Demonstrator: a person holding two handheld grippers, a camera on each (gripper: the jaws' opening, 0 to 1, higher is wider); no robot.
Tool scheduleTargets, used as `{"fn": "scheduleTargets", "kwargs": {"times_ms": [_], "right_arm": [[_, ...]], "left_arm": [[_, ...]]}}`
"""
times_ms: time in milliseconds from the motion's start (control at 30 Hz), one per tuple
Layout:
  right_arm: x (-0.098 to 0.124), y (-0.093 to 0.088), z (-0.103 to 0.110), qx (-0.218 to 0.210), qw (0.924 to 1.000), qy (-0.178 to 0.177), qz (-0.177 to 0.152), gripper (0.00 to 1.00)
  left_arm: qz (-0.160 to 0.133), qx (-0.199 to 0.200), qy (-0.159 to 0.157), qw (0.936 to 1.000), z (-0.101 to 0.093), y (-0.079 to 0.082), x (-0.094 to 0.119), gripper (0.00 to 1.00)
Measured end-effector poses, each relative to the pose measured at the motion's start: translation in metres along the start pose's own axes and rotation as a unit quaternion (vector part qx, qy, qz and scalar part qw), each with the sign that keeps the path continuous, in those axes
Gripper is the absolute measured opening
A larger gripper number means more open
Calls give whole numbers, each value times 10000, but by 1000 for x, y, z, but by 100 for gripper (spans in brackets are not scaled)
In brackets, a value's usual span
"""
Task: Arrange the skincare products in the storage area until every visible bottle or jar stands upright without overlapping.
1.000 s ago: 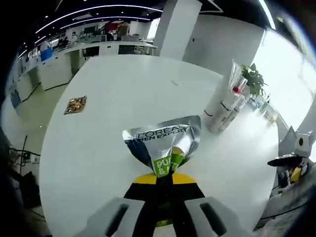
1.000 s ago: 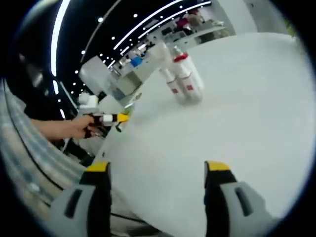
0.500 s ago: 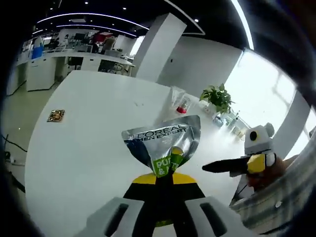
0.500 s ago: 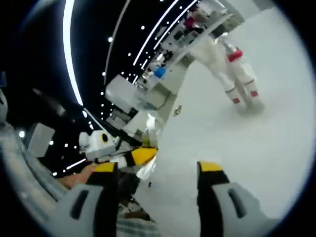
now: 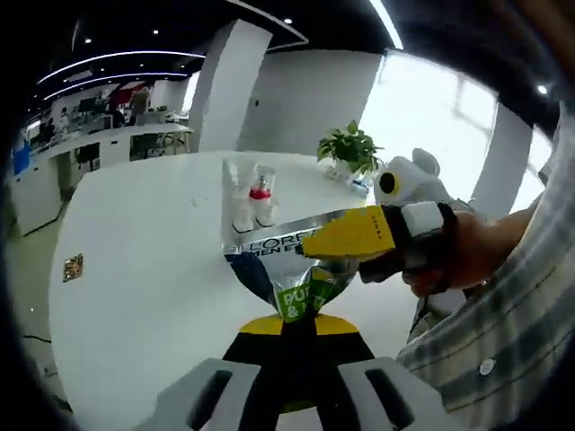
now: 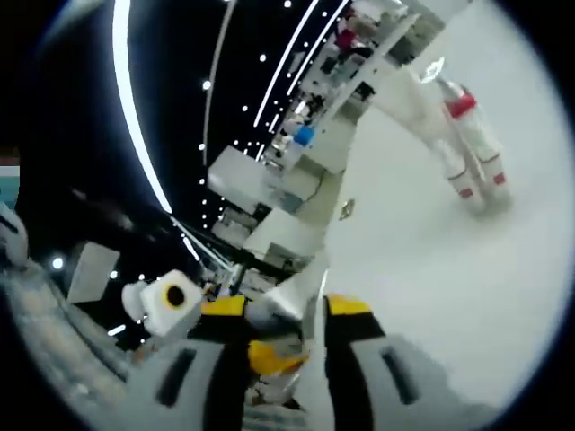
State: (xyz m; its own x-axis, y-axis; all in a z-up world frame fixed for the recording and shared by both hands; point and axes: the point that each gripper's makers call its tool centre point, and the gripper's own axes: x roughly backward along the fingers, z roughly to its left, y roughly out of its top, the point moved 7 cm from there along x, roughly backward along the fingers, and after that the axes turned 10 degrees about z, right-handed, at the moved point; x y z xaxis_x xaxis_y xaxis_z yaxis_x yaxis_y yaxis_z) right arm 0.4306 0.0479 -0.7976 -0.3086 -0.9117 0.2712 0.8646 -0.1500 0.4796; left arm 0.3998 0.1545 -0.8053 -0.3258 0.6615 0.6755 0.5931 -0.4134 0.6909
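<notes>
The silver sachet point(image 5: 296, 260), clamped in the left gripper point(image 5: 296, 328) above the white table point(image 5: 144, 269), has now been reached by the right gripper point(image 5: 346, 235), whose narrowed jaws straddle its top edge. A handover is suggested, while the upright bottles point(image 5: 252, 199) wait near the far edge.

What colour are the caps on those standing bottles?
Red caps on the bottles, clearest in the right gripper view.

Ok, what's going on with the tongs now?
Left tongs shut on silver sachet. Right tongs closing around its top edge. Bottles upright behind.
</notes>
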Motion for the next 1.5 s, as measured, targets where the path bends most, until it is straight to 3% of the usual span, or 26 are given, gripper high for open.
{"fn": "scheduleTargets", "kwargs": {"times_ms": [33,67,200,367,433,567,633,700,800,900,933,967,1133,1200,1267,1300,1367,1500], "right_arm": [[0,-2,0,97,9999,41,54,17],[0,-3,0,-160,9999,1,8,17],[0,-3,1,-188,9998,-11,8,14],[6,-2,0,-66,9999,45,111,8],[9,-1,1,4,9998,50,176,6],[15,5,-3,83,9995,107,292,1],[18,9,-2,83,9993,162,318,0],[21,15,-2,114,9993,233,253,0],[25,18,-1,139,9992,269,249,0],[29,15,1,13,9973,543,503,0],[30,14,2,5,9965,612,565,0],[30,13,4,20,9959,670,599,0],[33,8,17,116,9895,1219,767,0],[33,9,18,120,9892,1251,756,0],[32,9,17,136,9896,1209,762,0],[32,10,17,74,9892,1253,756,0],[33,10,15,91,9893,1252,745,0],[33,10,15,108,9887,1275,776,0]], "left_arm": [[-6,9,-4,10000,-1,0,0,8],[10,109,-5,9999,0,-1,-2,8],[-17,285,-113,9995,2,-3,-2,10],[-169,427,-388,9982,0,-5,-5,24],[-188,461,-438,9978,-1,-4,-5,35],[-453,516,-634,9956,-5,-1,-4,52],[-608,963,-692,9911,0,-2,-5,64],[-761,1144,-534,9891,8,-3,-2,63],[-1019,1411,-600,9829,17,-1,5,65],[-1308,1765,-1125,9691,20,6,12,62],[-1338,2019,-1447,9594,18,9,14,60],[-1354,2089,-1571,9557,18,11,14,59],[-1162,2027,-2187,9474,6,13,12,48],[-1050,1929,-2341,9471,1,12,11,37],[-1099,2004,-2571,9390,-4,15,13,27],[-1093,2002,-2473,9417,-2,14,13,26],[-1139,1918,-2533,9413,-1,14,17,22],[-1194,2009,-2819,9306,1,11,24,10]]}}
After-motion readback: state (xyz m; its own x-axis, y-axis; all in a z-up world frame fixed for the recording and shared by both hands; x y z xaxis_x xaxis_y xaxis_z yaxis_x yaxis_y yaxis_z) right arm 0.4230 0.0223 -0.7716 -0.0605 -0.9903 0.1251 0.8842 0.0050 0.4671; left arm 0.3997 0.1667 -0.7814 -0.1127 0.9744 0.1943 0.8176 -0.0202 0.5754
